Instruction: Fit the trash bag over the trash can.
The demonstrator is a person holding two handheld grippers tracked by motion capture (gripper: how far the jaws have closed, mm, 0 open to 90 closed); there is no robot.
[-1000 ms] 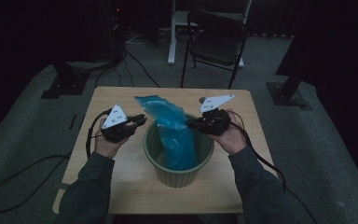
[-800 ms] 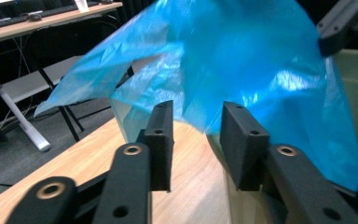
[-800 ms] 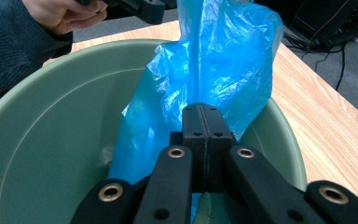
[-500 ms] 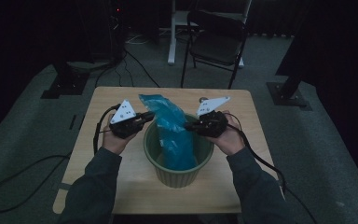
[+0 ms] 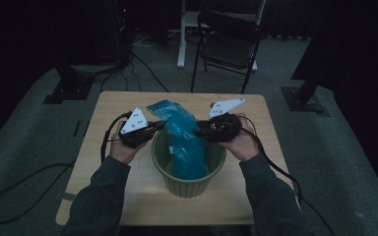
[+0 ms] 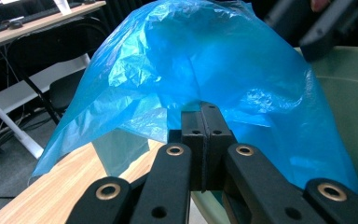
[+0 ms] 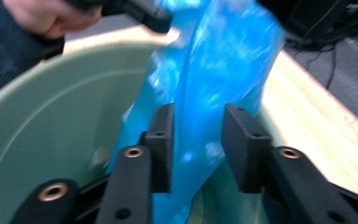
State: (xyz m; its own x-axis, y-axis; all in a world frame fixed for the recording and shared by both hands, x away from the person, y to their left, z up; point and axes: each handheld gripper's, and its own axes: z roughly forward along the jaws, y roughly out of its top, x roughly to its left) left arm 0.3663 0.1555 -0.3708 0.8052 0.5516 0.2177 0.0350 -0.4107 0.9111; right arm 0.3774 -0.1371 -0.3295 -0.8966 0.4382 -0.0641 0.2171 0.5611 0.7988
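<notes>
A blue plastic bag (image 5: 182, 135) stands half inside a green bucket (image 5: 187, 183) on the wooden table (image 5: 128, 196). My left gripper (image 5: 161, 126) comes in from the left; its jaws have just closed and are shut on a fold of the blue bag (image 6: 205, 56), the left gripper (image 6: 201, 112) pads pressed together. My right gripper (image 5: 199, 132) is at the bag's right side. The right gripper (image 7: 198, 135) has just been opening its jaws; the bag (image 7: 214, 60) hangs between the parted pads, above the bucket (image 7: 60, 121).
A folding chair (image 5: 229, 46) and a white stand leg (image 5: 181, 34) are behind the table. Black stand bases sit on the floor at left (image 5: 61, 91) and right (image 5: 305, 101). Cables trail from both grippers over the table edge.
The left gripper moved in toward the bag and closed on it. The right gripper's jaws, shut on the bag before, have parted. The bag's top leans more to the left.
</notes>
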